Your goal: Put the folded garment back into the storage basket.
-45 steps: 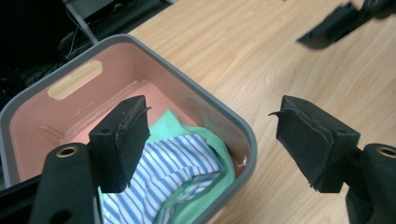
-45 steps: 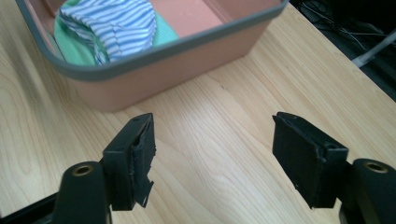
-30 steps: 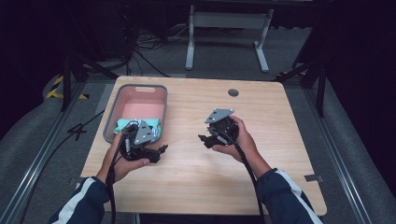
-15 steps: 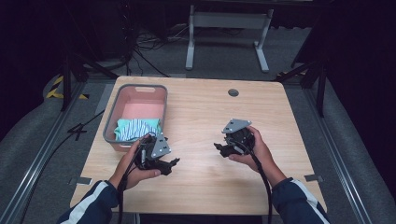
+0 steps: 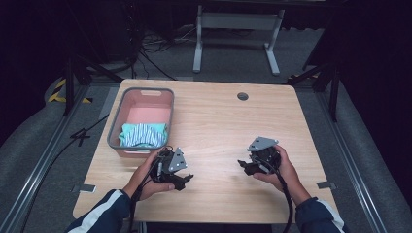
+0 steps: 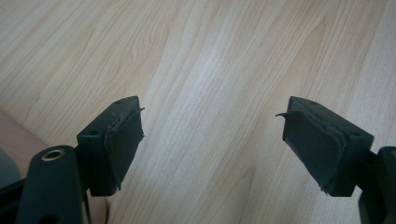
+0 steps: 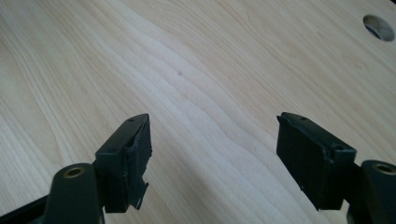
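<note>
Pale grained wooden table (image 5: 214,121); grey-rimmed pink bin (image 5: 119,127), seemingly striped cloth (image 5: 143,134) inside.

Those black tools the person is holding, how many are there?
2. The left tool is near the table's front, beside the pink bin; the right tool is toward the front right. Both are open.

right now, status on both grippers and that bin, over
Left gripper open, empty, low over table. Right gripper open, empty, same. Striped cloth in pink bin, untouched. Bare wood between jaws, nothing in the way.
</note>
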